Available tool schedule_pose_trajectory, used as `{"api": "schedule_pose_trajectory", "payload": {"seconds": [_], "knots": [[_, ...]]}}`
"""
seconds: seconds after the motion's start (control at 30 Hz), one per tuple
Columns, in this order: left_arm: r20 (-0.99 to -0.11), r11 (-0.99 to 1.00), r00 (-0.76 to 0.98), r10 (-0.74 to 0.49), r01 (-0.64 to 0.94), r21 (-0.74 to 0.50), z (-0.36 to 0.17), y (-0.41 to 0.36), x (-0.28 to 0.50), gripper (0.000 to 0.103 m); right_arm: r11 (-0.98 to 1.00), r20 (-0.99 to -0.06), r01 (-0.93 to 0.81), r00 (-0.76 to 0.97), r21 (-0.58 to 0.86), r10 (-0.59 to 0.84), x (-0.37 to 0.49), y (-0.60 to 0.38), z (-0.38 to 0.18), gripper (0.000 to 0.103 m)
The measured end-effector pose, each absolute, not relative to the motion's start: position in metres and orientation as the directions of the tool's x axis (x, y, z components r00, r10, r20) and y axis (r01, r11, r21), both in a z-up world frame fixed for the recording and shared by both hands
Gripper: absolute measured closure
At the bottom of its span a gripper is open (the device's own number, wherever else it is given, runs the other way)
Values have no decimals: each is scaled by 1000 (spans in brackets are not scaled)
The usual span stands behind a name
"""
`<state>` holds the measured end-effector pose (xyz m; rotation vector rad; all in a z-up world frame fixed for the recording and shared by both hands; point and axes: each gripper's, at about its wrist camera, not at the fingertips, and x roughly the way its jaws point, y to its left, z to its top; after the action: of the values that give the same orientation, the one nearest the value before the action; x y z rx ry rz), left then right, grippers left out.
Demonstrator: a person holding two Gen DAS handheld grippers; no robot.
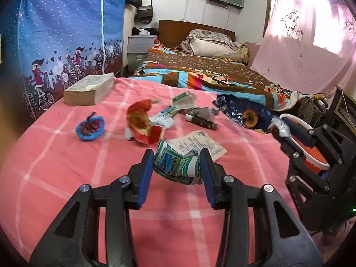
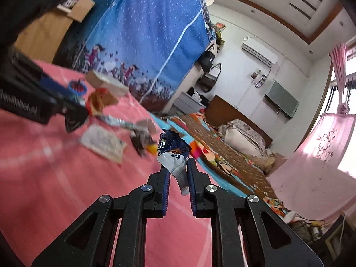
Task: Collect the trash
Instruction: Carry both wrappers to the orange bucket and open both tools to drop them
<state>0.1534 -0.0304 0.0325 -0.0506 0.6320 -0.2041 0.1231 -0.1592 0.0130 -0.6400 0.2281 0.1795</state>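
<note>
Pink checked cloth (image 1: 55, 166) covers the surface where the litter lies, with a made bed under a brown patterned quilt (image 1: 200, 66) beyond it and a blue starry curtain (image 1: 66, 17) hanging to the left. On the cloth, the left gripper (image 1: 176, 162) has its blue-padded jaws clamped on a crumpled green and white printed wrapper (image 1: 175, 166), which bulges between the pads and touches both. Just behind that wrapper lies a flat printed paper leaflet (image 1: 200, 142). Farther back are a torn red and orange snack packet (image 1: 142, 124), a small blue knitted piece with red and black yarn (image 1: 90, 128), a long white and green torn wrapper (image 1: 171, 111), a small brown and grey crumpled packet (image 1: 201, 118), and a thick old book with yellowed pages (image 1: 89, 89) near the curtain. A dark blue foil bag (image 1: 242, 109) lies at the edge of the quilt. At the right edge of the left wrist view stands an orange bin with a white rim (image 1: 311, 153), partly hidden behind the right gripper (image 2: 179, 166). The right wrist view is tilted and blurred; there the right gripper's jaws are nearly together, pinching a crumpled blue and silver foil wrapper (image 2: 172, 149) lifted clear of the cloth.
</note>
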Motion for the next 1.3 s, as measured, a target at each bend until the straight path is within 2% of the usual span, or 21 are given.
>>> {"api": "schedule_pose_trajectory", "payload": {"seconds": [0.17,0.23,0.4,0.53,0.7,0.83,0.97,1.17,1.3], "knots": [[-593,977,777,-210,185,-104,29,-39,153,58,756,-300,-238,952,-610,59,130,-160,-1,90],[-593,977,776,-212,184,-109,28,-40,154,58,775,-299,-239,952,-585,68,130,-164,1,90],[-565,975,794,-223,186,-123,34,-45,153,58,828,-249,-202,965,-524,78,127,-177,11,90],[-513,971,824,-238,210,-112,46,-58,152,58,860,-171,-151,982,-488,75,118,-187,22,90],[-403,956,867,-294,276,-103,71,-85,150,58,922,-38,-75,997,-381,65,103,-217,43,90],[-314,934,880,-355,346,-86,89,-113,150,58,960,84,27,996,-278,-3,89,-249,62,90],[-226,903,875,-429,423,-75,106,-146,150,57,968,155,130,983,-216,-98,80,-279,73,90],[-158,841,828,-538,541,-32,120,-198,149,56,959,154,248,962,-136,-227,76,-326,77,90],[-177,795,780,-599,606,-20,115,-231,154,56,947,97,310,948,-87,-302,77,-353,76,90]]}}
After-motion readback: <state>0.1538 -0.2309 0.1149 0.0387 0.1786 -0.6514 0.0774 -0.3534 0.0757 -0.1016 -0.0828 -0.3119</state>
